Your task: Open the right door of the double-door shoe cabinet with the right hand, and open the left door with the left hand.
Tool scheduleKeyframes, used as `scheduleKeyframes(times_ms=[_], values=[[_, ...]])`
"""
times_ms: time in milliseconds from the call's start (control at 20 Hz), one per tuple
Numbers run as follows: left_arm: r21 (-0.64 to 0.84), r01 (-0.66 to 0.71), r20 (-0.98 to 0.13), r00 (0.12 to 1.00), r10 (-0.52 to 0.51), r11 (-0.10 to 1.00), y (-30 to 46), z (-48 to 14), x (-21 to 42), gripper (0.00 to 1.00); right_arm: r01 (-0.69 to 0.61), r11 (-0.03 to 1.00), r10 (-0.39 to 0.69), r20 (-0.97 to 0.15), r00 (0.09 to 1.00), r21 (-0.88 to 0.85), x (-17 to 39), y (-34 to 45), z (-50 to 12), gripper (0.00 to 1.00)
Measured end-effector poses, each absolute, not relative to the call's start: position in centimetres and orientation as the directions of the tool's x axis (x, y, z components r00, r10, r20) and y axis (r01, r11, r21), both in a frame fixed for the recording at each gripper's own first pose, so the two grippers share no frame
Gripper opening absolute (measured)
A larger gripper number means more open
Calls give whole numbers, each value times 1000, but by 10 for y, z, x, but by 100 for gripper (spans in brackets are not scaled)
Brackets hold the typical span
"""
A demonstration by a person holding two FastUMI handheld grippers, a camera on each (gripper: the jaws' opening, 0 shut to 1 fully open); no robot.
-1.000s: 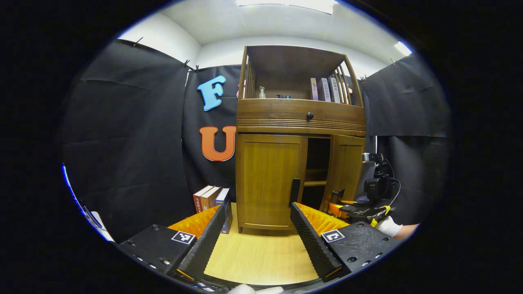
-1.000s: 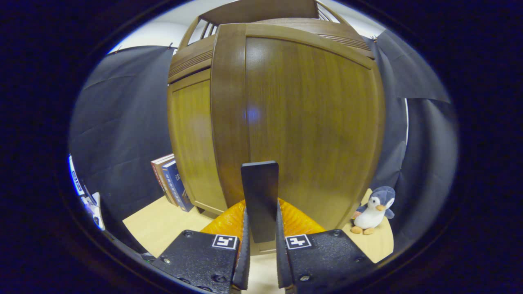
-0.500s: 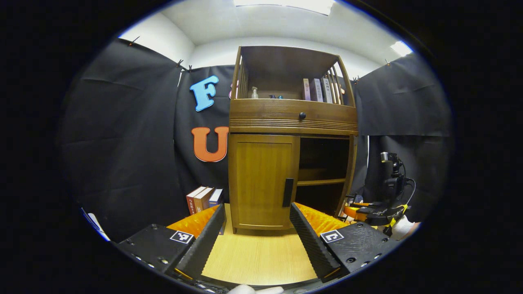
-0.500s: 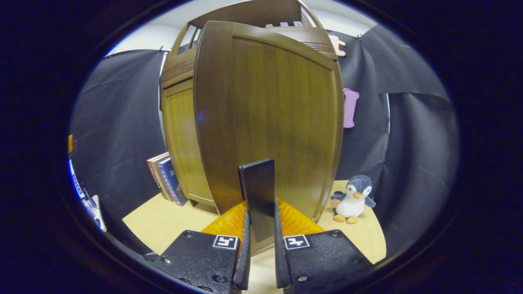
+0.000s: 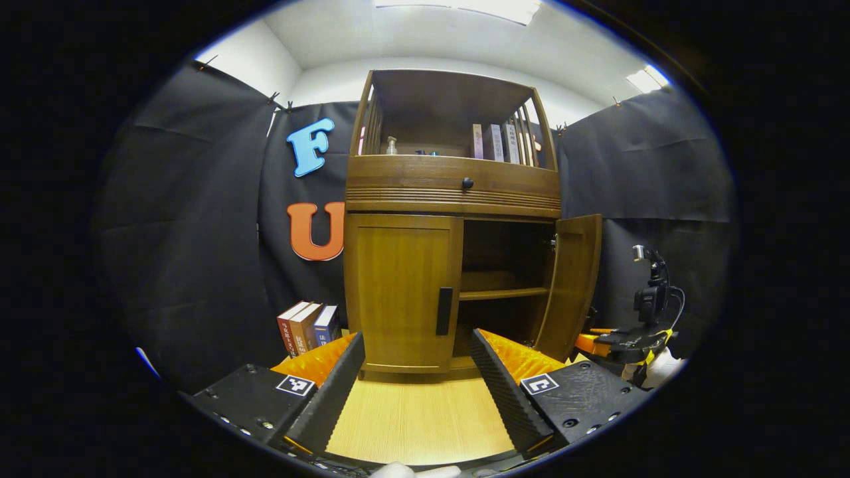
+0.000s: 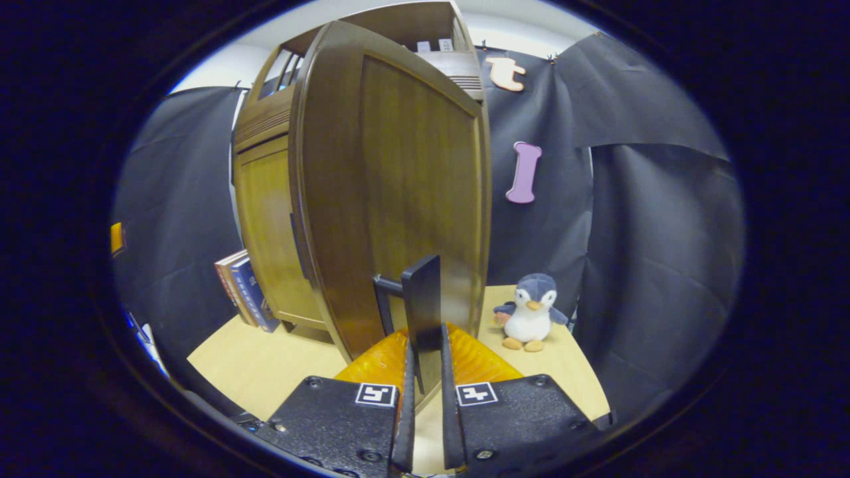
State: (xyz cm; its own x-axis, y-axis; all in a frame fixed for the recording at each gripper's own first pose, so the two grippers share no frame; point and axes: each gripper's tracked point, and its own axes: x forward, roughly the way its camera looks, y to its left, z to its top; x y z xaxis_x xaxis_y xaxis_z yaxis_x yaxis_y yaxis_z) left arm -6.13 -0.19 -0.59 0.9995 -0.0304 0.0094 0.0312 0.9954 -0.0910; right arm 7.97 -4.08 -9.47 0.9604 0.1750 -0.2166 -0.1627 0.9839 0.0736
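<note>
Books [image 5: 495, 142] on open shoe cabinet's [image 5: 451, 186] top shelf.

Left tool [image 5: 418, 372] gapes wide, level; right tool [image 6: 425, 372] clamped tight, pointing forward.

Two doors [image 5: 402, 292], one penguin [image 6: 529, 312], perhaps three books [image 5: 307, 325].

My left tool [image 5: 418, 372] has black textured blocks with screws, square black-and-white markers and ridged orange fingers [image 5: 514, 355]. My right tool [image 6: 425, 372] matches; seen from afar, it carries a black cabled camera.
</note>
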Motion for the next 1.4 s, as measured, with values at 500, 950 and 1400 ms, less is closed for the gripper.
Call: scheduleKeyframes(times_ms=[500,950,1400], values=[[-62,97,28,995,-96,993,-38,-1,-46,96,-91,994,103,-229,968,60,84,-105,-95,5],[-102,65,39,997,-61,993,-105,19,-28,95,-218,970,237,-247,939,104,96,-153,-95,4],[-79,-59,6,998,59,995,-155,19,-46,95,-386,921,386,-261,885,52,101,-165,-95,4]])
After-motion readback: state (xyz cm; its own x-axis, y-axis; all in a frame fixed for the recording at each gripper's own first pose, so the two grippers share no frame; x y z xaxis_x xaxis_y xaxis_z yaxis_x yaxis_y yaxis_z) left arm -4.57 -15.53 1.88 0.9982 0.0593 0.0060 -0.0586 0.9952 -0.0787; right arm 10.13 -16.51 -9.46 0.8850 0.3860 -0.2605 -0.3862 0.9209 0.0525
